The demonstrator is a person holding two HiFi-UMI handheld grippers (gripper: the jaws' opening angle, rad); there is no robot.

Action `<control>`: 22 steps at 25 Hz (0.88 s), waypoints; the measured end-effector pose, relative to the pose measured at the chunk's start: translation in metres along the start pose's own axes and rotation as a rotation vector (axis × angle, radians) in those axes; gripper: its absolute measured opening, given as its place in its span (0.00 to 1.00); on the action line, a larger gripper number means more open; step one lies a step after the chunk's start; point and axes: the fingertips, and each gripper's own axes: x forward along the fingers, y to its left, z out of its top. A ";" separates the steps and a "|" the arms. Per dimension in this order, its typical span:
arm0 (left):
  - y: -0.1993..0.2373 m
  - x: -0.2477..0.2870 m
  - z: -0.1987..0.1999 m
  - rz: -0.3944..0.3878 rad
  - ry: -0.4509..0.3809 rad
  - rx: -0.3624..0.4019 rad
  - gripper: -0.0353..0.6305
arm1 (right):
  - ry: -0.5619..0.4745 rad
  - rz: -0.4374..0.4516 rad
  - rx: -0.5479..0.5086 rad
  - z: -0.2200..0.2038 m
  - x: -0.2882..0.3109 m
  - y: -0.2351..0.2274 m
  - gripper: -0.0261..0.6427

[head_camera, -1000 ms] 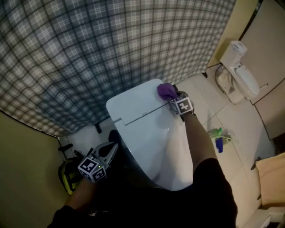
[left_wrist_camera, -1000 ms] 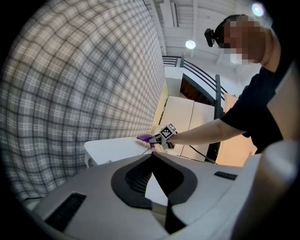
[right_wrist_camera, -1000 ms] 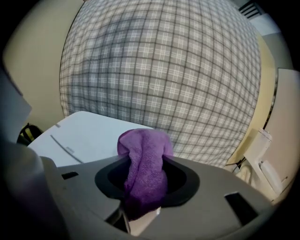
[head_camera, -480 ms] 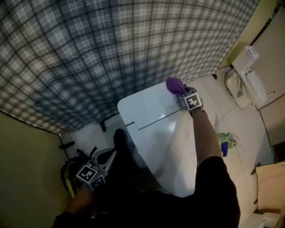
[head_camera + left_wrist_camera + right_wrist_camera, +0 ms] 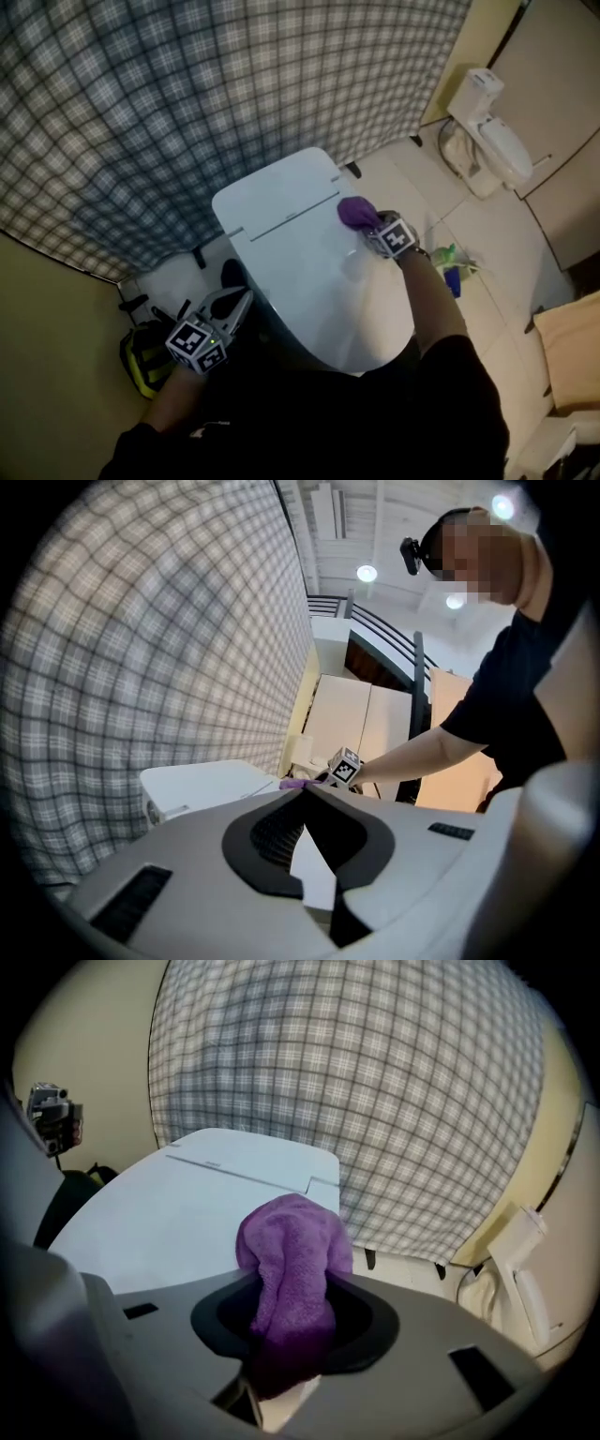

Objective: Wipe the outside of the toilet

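The white toilet point(image 5: 300, 262) stands with its lid down in front of a plaid wall. My right gripper point(image 5: 375, 228) is shut on a purple cloth point(image 5: 356, 213), which rests on the lid's right side, just in front of the seam to the tank. In the right gripper view the cloth point(image 5: 291, 1255) bulges out between the jaws over the toilet lid point(image 5: 178, 1218). My left gripper point(image 5: 232, 306) hangs low at the toilet's left side, apart from it. Its jaws point(image 5: 302, 795) meet at the tips with nothing between them.
A second white fixture point(image 5: 487, 141) sits on the tiled floor at the upper right. A green and blue spray bottle point(image 5: 455, 277) lies right of the toilet. A yellow and black object point(image 5: 139, 361) sits on the floor at the left. The plaid wall point(image 5: 187, 94) is close behind the tank.
My right gripper has slid the purple cloth from the tank's rear right corner forward onto the lid. The left gripper has stayed low at the left.
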 end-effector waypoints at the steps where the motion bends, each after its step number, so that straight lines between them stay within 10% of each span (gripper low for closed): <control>1: -0.019 0.001 0.002 -0.014 -0.005 0.009 0.06 | 0.006 0.007 0.008 -0.021 -0.016 0.009 0.24; 12: -0.183 0.062 0.000 -0.181 -0.001 0.113 0.06 | -0.012 0.053 0.216 -0.233 -0.154 0.082 0.24; 22: -0.260 0.066 -0.001 -0.266 0.002 0.183 0.06 | -0.034 0.152 0.186 -0.276 -0.208 0.158 0.25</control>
